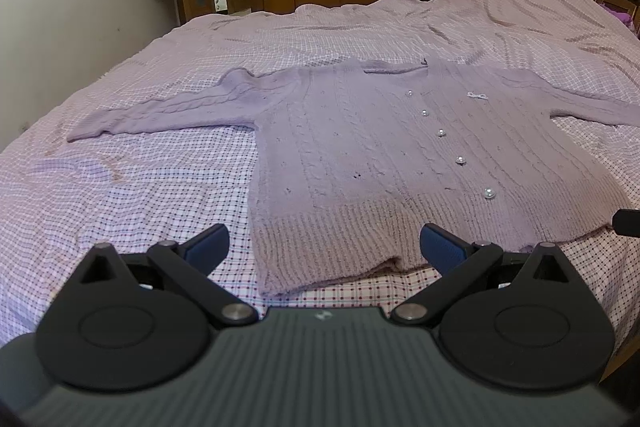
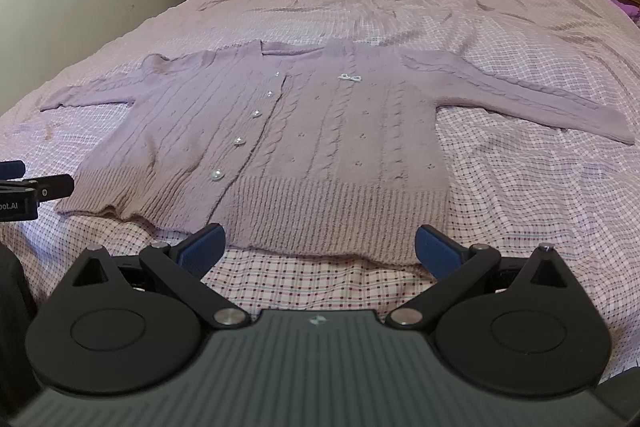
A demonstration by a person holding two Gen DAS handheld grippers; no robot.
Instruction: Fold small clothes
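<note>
While spread flat, cardigan (image 1: 400, 155), hem (image 2: 320, 215) nearest, bedspread (image 1: 120, 195) around.

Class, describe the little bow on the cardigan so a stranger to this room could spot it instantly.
Start at the bed with its checked pink cover, then find the lilac cable-knit cardigan spread flat on it. Right of the column of pearl buttons, high on the chest, sits the small white bow, the only trim that is not round.
</note>
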